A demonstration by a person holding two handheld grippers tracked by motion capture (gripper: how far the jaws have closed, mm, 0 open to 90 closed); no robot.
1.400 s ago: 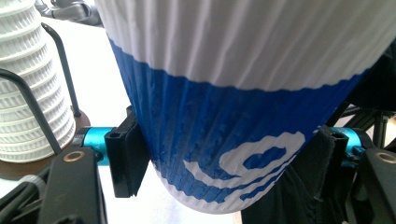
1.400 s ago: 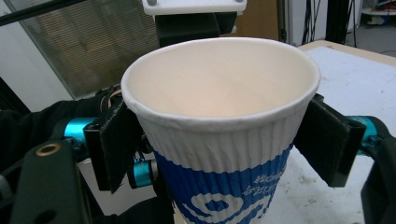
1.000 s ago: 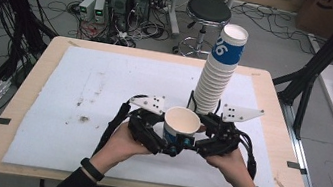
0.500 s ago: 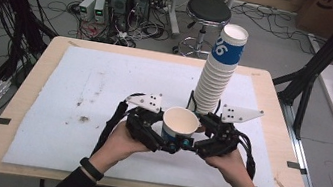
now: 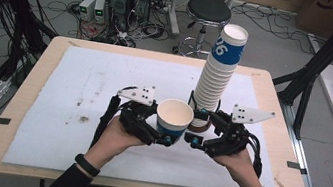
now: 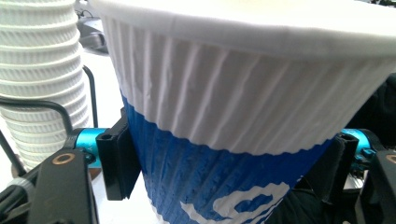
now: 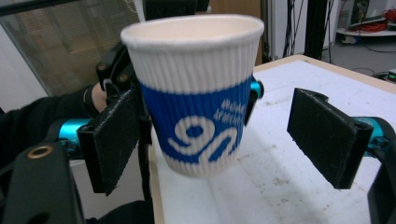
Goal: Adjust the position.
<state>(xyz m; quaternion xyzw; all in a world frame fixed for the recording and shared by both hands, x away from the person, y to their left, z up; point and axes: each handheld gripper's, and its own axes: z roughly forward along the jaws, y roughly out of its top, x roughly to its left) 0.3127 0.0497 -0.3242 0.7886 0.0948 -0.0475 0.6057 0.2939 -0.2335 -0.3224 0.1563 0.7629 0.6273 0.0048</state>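
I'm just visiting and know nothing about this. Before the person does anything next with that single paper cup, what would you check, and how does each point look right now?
1. Left tool grips the cup: ok. The left gripper view shows a jaw against each side of its blue band.
2. Right tool free of the cup: ok. Its jaws stand apart, with a gap on the right.
3. Cup upright: ok, mouth facing up.
4. Cup lifted off the white mat: ok. The right gripper view shows its base above the surface.
5. Cup stack steady: cannot tell. It leans slightly.
6. Cup empty: cannot tell; its bottom is hidden.
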